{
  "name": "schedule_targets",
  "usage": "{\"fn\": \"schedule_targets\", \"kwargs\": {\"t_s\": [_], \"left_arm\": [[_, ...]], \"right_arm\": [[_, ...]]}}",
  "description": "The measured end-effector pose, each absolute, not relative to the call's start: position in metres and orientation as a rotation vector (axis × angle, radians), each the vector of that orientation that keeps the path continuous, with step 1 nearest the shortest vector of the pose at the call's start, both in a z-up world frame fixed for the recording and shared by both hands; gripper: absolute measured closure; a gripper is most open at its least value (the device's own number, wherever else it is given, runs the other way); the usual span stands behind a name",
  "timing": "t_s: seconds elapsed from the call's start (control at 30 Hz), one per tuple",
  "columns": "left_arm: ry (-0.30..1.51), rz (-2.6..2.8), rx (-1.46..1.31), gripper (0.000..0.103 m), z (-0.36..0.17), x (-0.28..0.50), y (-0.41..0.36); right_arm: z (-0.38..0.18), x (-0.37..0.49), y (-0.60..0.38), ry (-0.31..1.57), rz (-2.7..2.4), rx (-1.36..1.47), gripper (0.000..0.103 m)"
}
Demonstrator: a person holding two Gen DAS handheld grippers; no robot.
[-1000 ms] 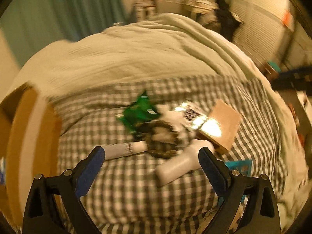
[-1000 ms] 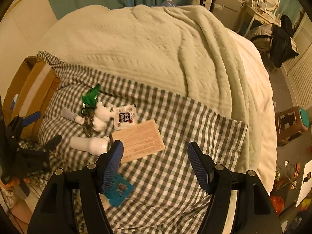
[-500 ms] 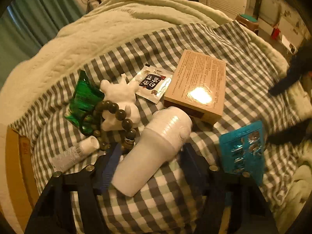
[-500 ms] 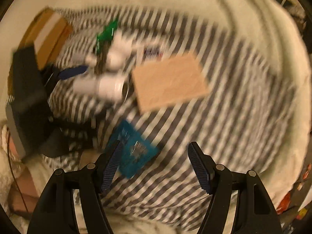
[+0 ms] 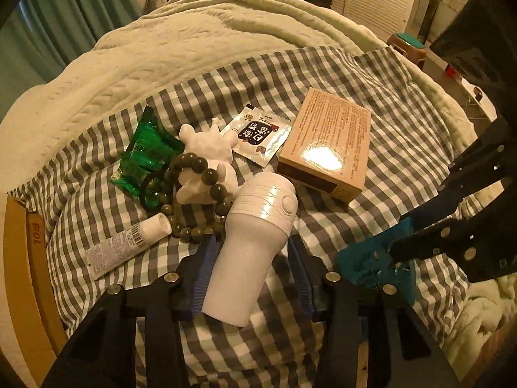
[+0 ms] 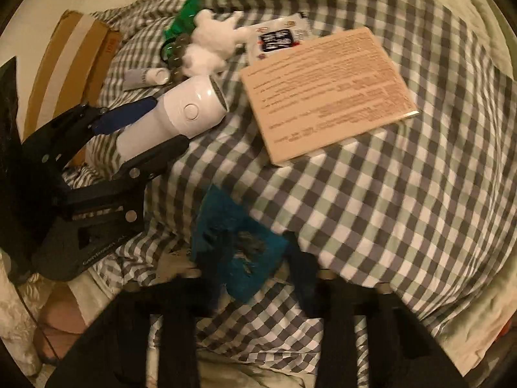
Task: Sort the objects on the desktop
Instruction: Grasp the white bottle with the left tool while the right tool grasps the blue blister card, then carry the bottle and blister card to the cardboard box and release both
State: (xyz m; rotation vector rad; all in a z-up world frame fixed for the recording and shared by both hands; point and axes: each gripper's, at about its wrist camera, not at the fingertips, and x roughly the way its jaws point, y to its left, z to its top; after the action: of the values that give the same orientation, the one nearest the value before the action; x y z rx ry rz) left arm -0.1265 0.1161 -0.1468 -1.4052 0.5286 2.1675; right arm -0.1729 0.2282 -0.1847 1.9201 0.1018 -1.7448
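White lint shaver point(image 5: 255, 249) is lying low centre in the left wrist view on the checked cloth point(image 5: 404, 103), its body between the jaws of the left gripper point(image 5: 250, 268), which are closing around it but not clearly pressing yet. Teal packet point(image 6: 236, 245) is sitting low centre in the right view, between the closing jaws of the right gripper point(image 6: 248, 265); contact unclear through blur. Best practice, I judge: be squeezing the shaver mid-body, and catch the packet's edge, not cloth.
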Motion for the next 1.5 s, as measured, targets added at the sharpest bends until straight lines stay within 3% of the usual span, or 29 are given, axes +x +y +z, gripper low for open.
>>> {"fn": "schedule_targets", "kwargs": {"t_s": [0.07, 0.4, 0.53, 0.67, 0.73, 0.77, 0.8, 1.3, 1.4, 1.5], "left_arm": [[0.506, 2.165, -1.417, 0.069, -0.144, -0.128, 0.112], [0.379, 2.173, -1.477, 0.070, -0.146, -0.137, 0.090], [0.320, 2.159, -1.498, 0.069, -0.148, -0.145, 0.090], [0.289, 2.123, -1.530, 0.068, -0.158, -0.153, 0.096], [0.305, 2.124, -1.526, 0.069, -0.161, -0.153, 0.097], [0.304, 2.123, -1.523, 0.069, -0.161, -0.153, 0.097], [0.301, 2.127, -1.514, 0.069, -0.160, -0.153, 0.095], [0.148, 2.358, -1.539, 0.071, -0.089, -0.153, 0.001], [0.113, 2.418, -1.505, 0.071, -0.063, -0.151, -0.019], [0.031, 2.479, -1.465, 0.071, -0.031, -0.155, -0.046]], "right_arm": [[-0.179, -0.167, 0.223, 0.111, -1.740, 1.884, 0.085], [-0.185, -0.137, 0.180, 0.205, -1.621, 1.789, 0.085], [-0.198, -0.136, 0.165, 0.185, -1.592, 1.824, 0.074], [-0.207, -0.131, 0.157, 0.147, -1.558, 1.826, 0.055], [-0.211, -0.128, 0.157, 0.148, -1.553, 1.826, 0.056], [-0.212, -0.125, 0.156, 0.169, -1.551, 1.810, 0.064], [-0.212, -0.123, 0.156, 0.196, -1.544, 1.801, 0.083], [-0.148, -0.104, 0.145, 0.488, -1.740, 1.619, 0.096], [-0.117, -0.123, 0.134, 0.519, -1.807, 1.555, 0.096], [-0.049, -0.146, 0.121, 0.512, -1.906, 1.427, 0.096]]}}
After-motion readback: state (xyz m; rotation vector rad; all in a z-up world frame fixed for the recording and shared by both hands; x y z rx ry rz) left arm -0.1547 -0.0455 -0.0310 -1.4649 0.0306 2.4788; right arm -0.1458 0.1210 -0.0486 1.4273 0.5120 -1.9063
